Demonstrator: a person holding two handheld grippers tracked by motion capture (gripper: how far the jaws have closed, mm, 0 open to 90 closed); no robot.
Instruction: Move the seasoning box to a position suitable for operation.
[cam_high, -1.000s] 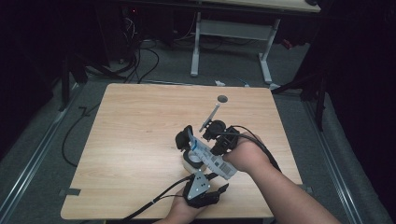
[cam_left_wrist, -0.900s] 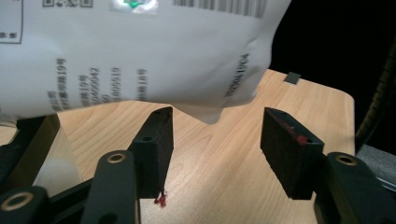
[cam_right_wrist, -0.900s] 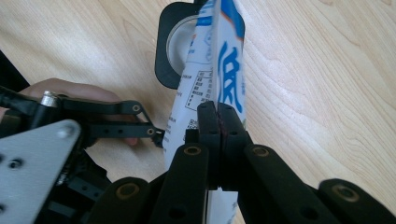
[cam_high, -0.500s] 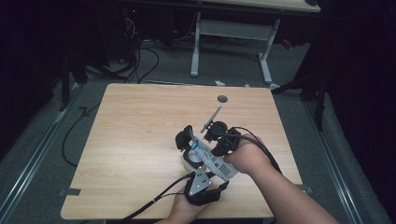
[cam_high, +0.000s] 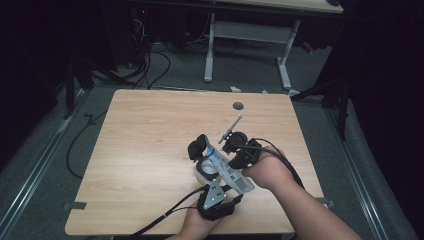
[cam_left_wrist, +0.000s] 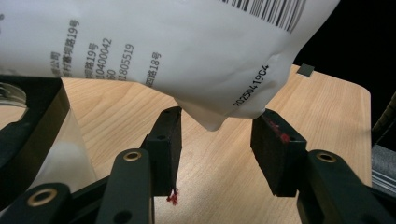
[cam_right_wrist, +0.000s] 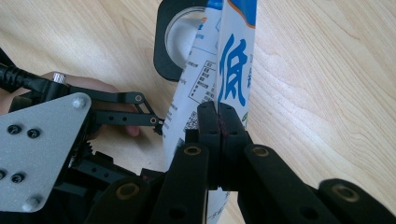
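Closing in on the white printed pouch (cam_left_wrist: 187, 46), the left gripper (cam_left_wrist: 217, 140) has just been narrowing its jaws around the pouch's bottom corner, which hangs between the pads (cam_left_wrist: 275, 149) with a gap left on each side — not yet a grip, so my read is it's setting up a second hold. The right gripper (cam_right_wrist: 218, 126) has its jaws clamped together on the pouch's edge, holding it up above the wooden table (cam_high: 150, 135), over a black-rimmed container (cam_right_wrist: 175, 39). Pouch: white, crinkled, blue characters one side, barcode and date code the other.
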